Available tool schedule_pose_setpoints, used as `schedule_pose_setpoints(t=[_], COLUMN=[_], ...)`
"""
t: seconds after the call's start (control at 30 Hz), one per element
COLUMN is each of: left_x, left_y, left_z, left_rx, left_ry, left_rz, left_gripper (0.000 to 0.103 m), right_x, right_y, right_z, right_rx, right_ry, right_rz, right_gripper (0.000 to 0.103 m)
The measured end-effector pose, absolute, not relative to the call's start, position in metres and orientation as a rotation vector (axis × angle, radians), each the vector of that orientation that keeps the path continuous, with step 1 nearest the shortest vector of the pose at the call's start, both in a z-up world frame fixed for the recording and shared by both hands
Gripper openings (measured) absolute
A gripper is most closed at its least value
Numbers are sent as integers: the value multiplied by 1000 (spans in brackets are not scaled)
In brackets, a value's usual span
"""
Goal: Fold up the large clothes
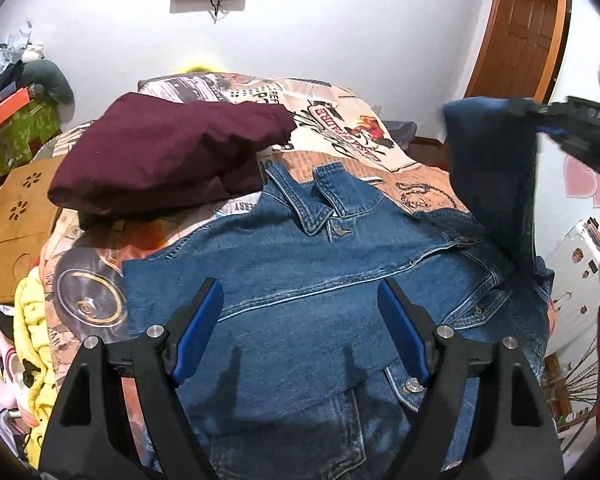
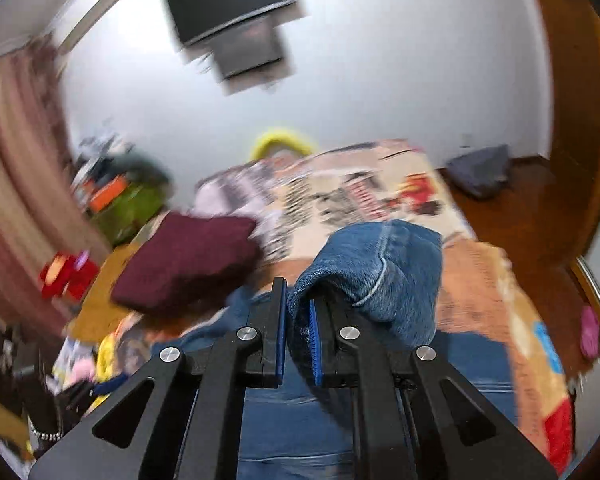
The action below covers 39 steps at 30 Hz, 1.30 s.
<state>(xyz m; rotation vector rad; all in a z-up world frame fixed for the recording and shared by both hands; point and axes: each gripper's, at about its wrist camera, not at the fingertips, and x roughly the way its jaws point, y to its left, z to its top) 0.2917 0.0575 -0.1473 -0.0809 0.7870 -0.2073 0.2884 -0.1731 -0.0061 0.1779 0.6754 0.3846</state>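
Observation:
A blue denim jacket [image 1: 300, 280] lies spread on the bed with its collar [image 1: 324, 208] toward the far side. My left gripper [image 1: 300, 300] hovers open just above the jacket's middle, nothing between its blue pads. At the right, my right gripper [image 1: 532, 114] holds one denim sleeve [image 1: 492, 168] lifted well above the bed. In the right wrist view, that gripper [image 2: 296, 304] is shut on the sleeve [image 2: 380, 272], whose cuff end bulges over the right finger. A folded maroon garment [image 1: 160, 160] rests on the bed to the left of the collar.
The bed has a printed cover [image 1: 340, 120]. A wooden board [image 1: 16, 220] and a yellow knitted item [image 1: 32, 340] lie at its left edge. A cluttered stand with green cloth [image 1: 16, 136] is far left. A wooden door [image 1: 520, 28] is at the right, and a grey cloth [image 2: 480, 176] lies on the floor.

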Motion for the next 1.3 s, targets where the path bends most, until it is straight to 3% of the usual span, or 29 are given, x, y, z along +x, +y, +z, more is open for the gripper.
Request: schedule_pose_setpoints(t=[0.37, 0.67, 0.87, 1.03, 1.2, 1.3], left_x=[269, 266, 271, 286, 307, 322], left_y=[89, 100, 90, 72, 55, 58], left_z=[-138, -144, -145, -154, -180, -200], left_rx=[-114, -161, -121, -82, -80, -218], left_ry=[759, 781, 793, 830, 943, 1053], left_rz=[-156, -125, -119, -144, -196, -259], left_gripper=[79, 79, 79, 79, 79, 79], right_x=[285, 273, 263, 259, 257, 255], right_y=[-57, -55, -88, -135, -189, -221], right_z=[-111, -124, -87, -62, -53, -55], right_rx=[-14, -50, -57, -71, -67, -63], right_ry=[1025, 1168, 1040, 886, 810, 797], right_rz=[649, 708, 654, 512, 354, 265], right_gripper=[9, 9, 15, 44, 46, 46])
